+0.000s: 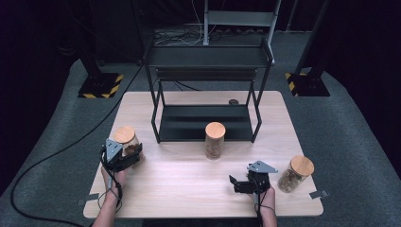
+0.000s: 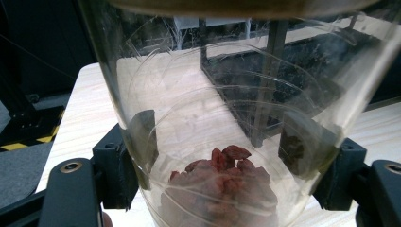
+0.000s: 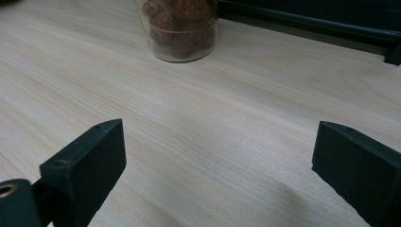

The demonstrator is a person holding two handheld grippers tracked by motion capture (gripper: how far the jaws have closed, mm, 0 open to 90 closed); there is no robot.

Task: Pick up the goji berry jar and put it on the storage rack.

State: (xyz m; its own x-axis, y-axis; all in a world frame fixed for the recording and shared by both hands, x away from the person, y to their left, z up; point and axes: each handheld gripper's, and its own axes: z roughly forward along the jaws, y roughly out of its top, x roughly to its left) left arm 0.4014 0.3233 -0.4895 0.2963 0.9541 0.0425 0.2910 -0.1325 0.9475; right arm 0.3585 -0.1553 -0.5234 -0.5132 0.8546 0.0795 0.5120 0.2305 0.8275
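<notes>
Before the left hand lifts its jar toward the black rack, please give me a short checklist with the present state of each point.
1. Left gripper fingers pressed on both sides of the left jar: ok.
2. Cork lid seated on that jar: ok.
3. Rack's lower shelf has free room: ok.
4. Middle jar stands apart from the lifting path: cannot tell.
5. Right gripper open, holding nothing: ok.
6. Right jar upright, untouched: ok.

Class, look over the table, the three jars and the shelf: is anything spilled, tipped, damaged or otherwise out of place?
Nothing stands out. All three jars stand upright with lids on: the left jar gripped by the left gripper, the middle jar before the shelf, the right jar. No spill shows on the table.
</notes>
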